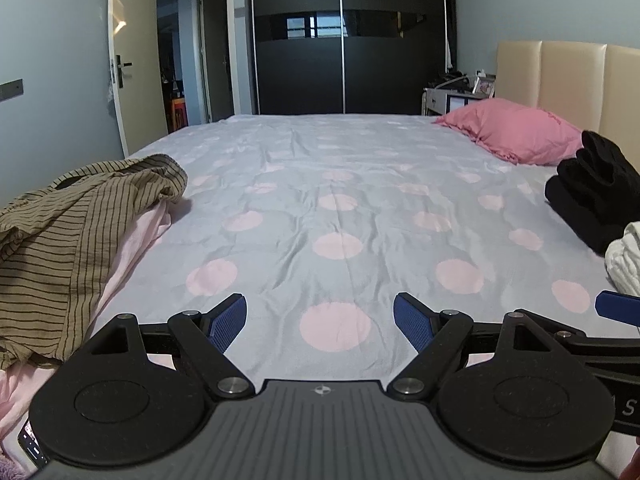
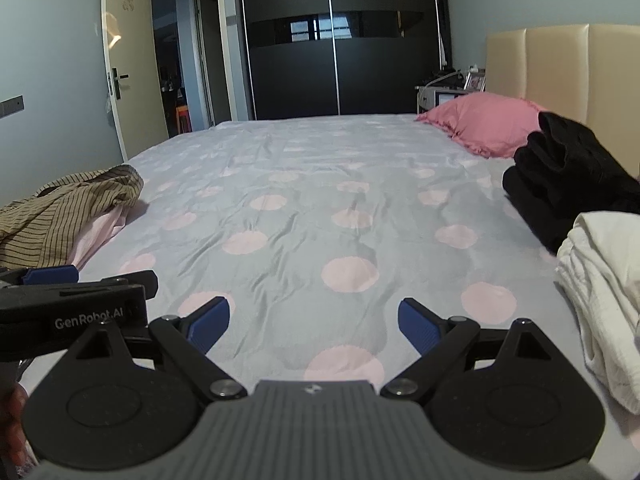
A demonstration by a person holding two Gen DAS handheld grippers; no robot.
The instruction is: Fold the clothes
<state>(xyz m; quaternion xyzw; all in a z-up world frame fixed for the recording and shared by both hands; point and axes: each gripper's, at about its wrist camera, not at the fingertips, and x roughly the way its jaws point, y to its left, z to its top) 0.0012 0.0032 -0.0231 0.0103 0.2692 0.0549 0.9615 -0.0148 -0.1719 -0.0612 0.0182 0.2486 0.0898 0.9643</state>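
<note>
A crumpled brown striped garment (image 1: 60, 224) (image 2: 68, 208) lies at the left on the bed, over pale pink cloth (image 1: 132, 248). Folded black clothes (image 1: 596, 192) (image 2: 568, 176) sit at the right, with a white folded garment (image 1: 626, 260) (image 2: 604, 300) nearer. My left gripper (image 1: 320, 320) stands open above the sheet, nothing between its blue pads. My right gripper (image 2: 314, 324) is open too, empty, hovering over the sheet. In the right wrist view the left gripper's body shows at the left edge; in the left wrist view a blue tip of the right one shows at the right edge.
The bed (image 1: 340, 208) has a grey sheet with pink dots. A pink pillow (image 1: 516, 132) lies against a cream headboard (image 1: 560, 76). A dark wardrobe (image 1: 344, 40) and an open door (image 1: 132, 60) stand beyond. A phone (image 1: 32, 446) lies at the lower left.
</note>
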